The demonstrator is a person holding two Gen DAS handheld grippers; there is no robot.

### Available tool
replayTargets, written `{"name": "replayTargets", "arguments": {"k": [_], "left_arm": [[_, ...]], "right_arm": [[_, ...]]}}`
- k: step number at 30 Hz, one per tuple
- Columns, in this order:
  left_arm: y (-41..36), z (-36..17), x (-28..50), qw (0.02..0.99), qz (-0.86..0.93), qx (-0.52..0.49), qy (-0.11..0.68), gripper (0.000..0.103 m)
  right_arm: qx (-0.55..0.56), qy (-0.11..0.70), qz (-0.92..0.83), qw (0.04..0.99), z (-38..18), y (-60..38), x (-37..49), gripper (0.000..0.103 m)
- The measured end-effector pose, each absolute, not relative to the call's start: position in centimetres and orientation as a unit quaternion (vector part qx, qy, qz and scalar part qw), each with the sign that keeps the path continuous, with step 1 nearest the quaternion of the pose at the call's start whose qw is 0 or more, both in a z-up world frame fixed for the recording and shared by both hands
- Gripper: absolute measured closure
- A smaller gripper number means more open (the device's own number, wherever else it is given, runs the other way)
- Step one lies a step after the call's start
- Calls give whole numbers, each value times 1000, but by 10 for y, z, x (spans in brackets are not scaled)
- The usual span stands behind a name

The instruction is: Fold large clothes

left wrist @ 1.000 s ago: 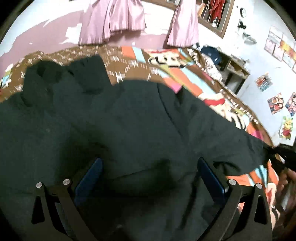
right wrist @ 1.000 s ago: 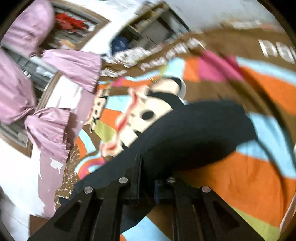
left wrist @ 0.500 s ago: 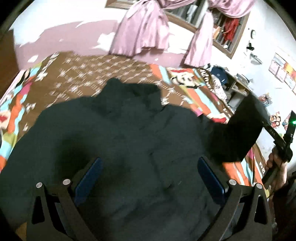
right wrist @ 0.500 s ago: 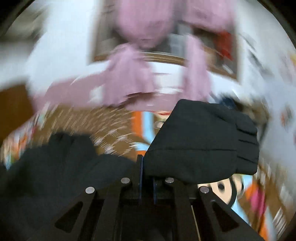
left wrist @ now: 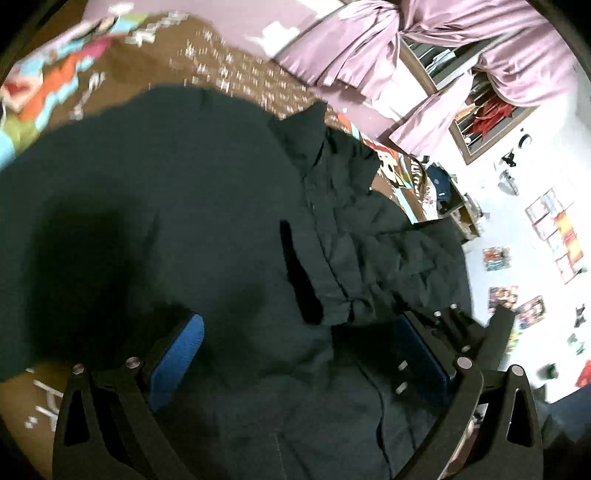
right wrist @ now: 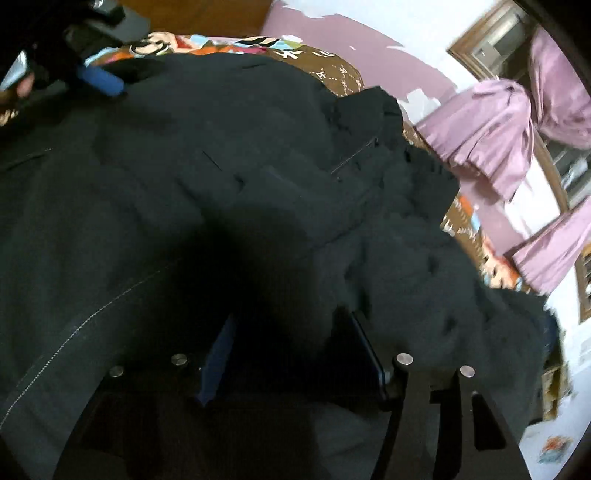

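Both tools point downward: left tool (left wrist: pixel 299 354) wide open, right tool (right wrist: pixel 291 354) just opening, nothing gripped

Black jacket (left wrist: pixel 207 206): matt woven cloth with pale stitched seams. Bedspread (left wrist: pixel 229 79): soft printed cloth, brown and bright colours. Curtains (left wrist: pixel 354 48): mauve cloth with a faint satin sheen. Left claw (left wrist: pixel 299 347): matt black plastic arms, shiny metal pins, blue matt pads (left wrist: pixel 177 360). Window frame (right wrist: pixel 476 35): brown wood.
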State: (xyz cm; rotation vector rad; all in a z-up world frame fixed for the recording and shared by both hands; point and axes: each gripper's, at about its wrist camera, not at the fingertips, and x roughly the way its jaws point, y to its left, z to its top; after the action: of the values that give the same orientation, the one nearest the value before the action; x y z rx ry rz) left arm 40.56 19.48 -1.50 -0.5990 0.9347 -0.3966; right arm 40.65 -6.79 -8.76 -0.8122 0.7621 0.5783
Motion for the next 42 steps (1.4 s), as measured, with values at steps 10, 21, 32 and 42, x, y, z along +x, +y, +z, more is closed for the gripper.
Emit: {"name": "replayTargets", "arguments": {"k": [10,21,32,42], "left_arm": [[168,-21,435,843,-207,-227,441,2],[143,-56,473,812,-209,-258,479,2],[123,-71,476,818,-158,-247,494,62],[128,-23,447,873,-105,-187,438,95]], "right_arm": [[-197,313,257,893,-70,-121,418,13],[-199,313,218,903,-89,-121,416,9],[-194,302,190,914,-103,-125,384,2],[-124,321,265,901,-85,-143,381,2]]}}
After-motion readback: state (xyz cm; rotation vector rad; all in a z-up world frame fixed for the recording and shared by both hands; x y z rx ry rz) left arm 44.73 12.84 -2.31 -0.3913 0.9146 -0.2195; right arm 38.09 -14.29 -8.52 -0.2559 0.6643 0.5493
